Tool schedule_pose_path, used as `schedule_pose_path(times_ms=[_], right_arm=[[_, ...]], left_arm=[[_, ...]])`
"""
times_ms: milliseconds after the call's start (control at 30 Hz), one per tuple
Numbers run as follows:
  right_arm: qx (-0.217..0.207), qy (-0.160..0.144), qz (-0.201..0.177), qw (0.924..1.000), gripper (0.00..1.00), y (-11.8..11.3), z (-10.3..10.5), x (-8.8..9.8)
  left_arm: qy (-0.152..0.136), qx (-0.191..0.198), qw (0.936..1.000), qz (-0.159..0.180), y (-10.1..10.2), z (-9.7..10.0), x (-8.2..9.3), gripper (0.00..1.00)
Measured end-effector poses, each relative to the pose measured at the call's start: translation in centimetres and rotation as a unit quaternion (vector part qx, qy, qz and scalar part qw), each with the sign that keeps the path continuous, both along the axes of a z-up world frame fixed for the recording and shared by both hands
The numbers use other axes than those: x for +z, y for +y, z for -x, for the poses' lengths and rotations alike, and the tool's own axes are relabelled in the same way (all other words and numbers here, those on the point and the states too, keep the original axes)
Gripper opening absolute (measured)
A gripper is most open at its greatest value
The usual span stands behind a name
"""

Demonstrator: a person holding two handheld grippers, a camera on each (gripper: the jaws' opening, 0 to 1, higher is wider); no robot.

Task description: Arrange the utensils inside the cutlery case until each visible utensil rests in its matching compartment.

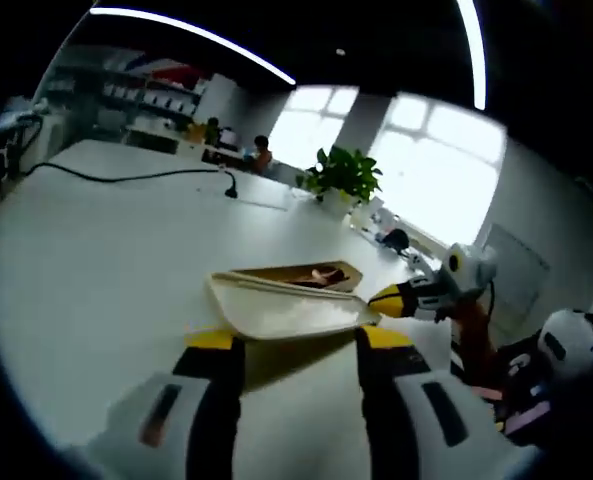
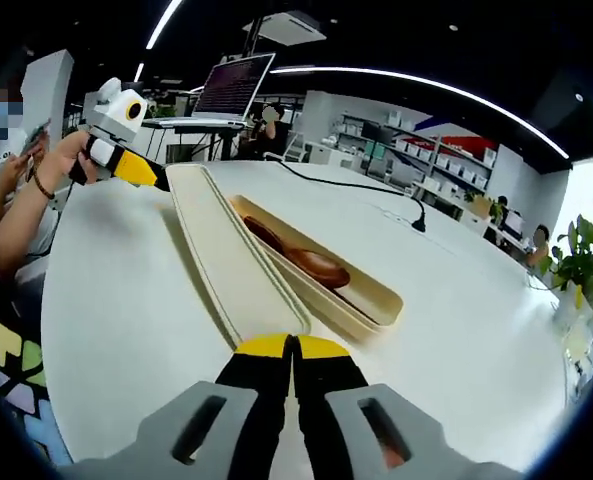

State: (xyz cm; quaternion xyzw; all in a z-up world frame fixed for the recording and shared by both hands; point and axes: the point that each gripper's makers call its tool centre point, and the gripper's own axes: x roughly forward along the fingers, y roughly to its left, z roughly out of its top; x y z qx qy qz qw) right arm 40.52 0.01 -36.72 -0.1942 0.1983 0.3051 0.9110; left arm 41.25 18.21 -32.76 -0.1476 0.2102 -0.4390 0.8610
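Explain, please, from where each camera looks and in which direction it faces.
Left gripper view: rides the left gripper, jaws apart, facing along the white table at the cutlery case, toward bright windows; the right gripper enters from the right.
Right gripper view: rides the right gripper, jaws together, facing the case lid and wooden spoon; the left gripper shows far left.
Shared: table, case, each other's gripper.
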Motion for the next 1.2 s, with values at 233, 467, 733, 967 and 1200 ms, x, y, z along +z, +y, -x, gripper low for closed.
schedule_pose_path(times_ms=[233, 467, 733, 967, 1200], right_arm=[[0.036, -0.017, 0.003, 0.9992, 0.00, 0.2, -0.1, 0.0], [0.048, -0.024, 0.008, 0.9985, 0.00, 0.3, 0.0, 0.1], [0.062, -0.032, 0.011, 0.9975, 0.00, 0.5, 0.2, 0.2], [0.070, -0.029, -0.001, 0.9972, 0.00, 0.7, 0.1, 0.2], [0.076, -0.035, 0.005, 0.9965, 0.00, 0.8, 0.1, 0.3]], left_arm=[[-0.019, -0.014, 0.9996, 0.019, 0.1, 0.0, 1.1, 0.48], [-0.015, -0.037, 0.9979, 0.051, -0.7, 0.8, 2.2, 0.46], [-0.010, -0.053, 0.9952, 0.082, -1.3, 1.4, 3.2, 0.58], [-0.029, -0.062, 0.9940, 0.085, -1.7, 2.0, 3.7, 0.70], [0.041, -0.021, 0.9882, 0.146, -0.4, 0.2, 3.4, 0.35]])
